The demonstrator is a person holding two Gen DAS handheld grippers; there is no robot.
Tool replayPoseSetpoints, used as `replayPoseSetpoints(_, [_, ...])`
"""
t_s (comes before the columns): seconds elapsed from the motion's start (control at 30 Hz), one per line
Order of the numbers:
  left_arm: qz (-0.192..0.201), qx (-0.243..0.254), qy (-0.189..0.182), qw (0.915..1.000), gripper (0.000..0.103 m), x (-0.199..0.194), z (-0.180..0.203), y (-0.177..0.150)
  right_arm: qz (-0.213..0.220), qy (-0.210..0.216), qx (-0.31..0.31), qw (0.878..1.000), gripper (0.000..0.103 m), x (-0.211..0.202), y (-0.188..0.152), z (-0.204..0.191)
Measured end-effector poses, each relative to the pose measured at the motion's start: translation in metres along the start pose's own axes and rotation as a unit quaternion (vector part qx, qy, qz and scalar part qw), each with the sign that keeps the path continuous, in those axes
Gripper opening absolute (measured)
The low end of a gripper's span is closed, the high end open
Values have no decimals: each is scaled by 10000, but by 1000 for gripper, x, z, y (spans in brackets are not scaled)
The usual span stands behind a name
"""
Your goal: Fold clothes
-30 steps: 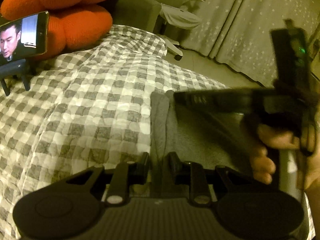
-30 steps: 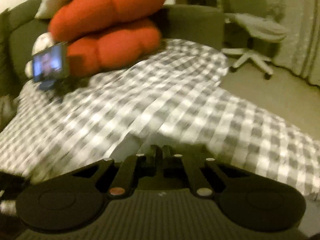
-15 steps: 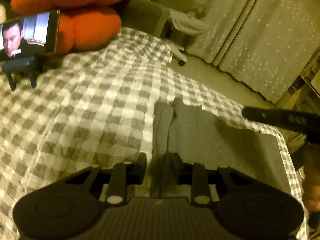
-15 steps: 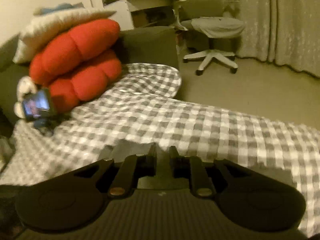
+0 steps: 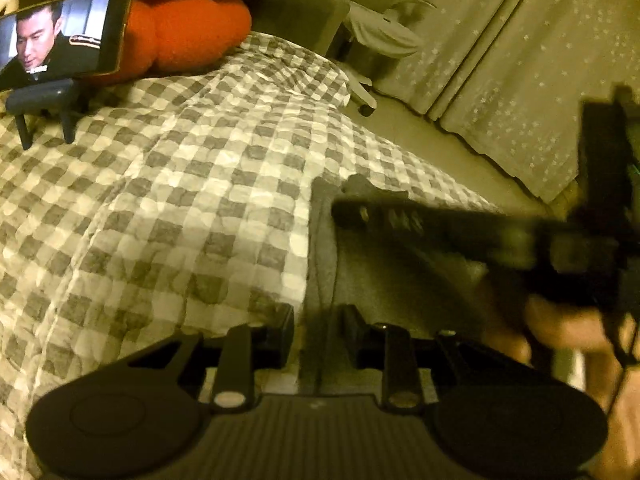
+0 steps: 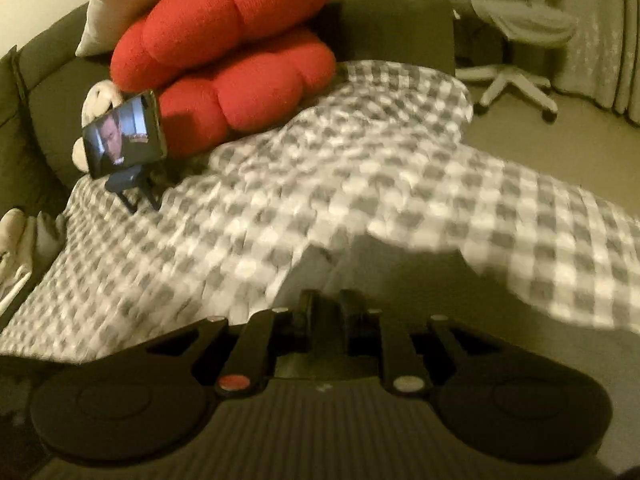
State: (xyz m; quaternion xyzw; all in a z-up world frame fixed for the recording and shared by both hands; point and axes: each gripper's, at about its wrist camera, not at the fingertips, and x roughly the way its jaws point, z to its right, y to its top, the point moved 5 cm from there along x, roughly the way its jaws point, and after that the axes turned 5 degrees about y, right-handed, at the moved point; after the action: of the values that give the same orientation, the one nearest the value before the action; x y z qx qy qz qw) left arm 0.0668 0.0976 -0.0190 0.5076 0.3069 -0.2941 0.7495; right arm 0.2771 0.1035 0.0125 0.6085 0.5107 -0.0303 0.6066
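Observation:
A grey garment (image 5: 400,280) lies flat on the checked bedspread (image 5: 180,200). My left gripper (image 5: 317,326) stands open low over the garment's near left edge, and a folded strip of that edge runs between its fingers. In the left wrist view my right gripper (image 5: 352,210) is a blurred black bar that reaches in from the right over the garment's far left corner, held by a hand (image 5: 560,328). In the right wrist view the right gripper (image 6: 326,308) has a narrow gap, its jaws are closing, and grey garment (image 6: 384,264) shows in the gap.
A phone on a small stand (image 5: 60,36) plays video at the back left of the bed, in front of red cushions (image 5: 180,28). Beyond the bed's far edge are a white office chair (image 6: 520,40), bare floor and star-patterned curtains (image 5: 520,60).
The right gripper drew back to the right off the garment, then swung in again over its far left corner. Its jaws went from shut to a narrow gap. The left gripper stayed put.

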Motion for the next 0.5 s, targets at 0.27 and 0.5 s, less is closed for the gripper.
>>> replayPoseSetpoints(0.27, [-17, -85, -111, 9999, 28, -3, -5, 4, 549, -625, 248, 9962, 20, -17, 22, 13])
replayPoseSetpoints(0.5, [438, 179, -75, 9989, 33, -25, 0, 12, 691, -622, 753, 9928, 20, -119, -1, 27])
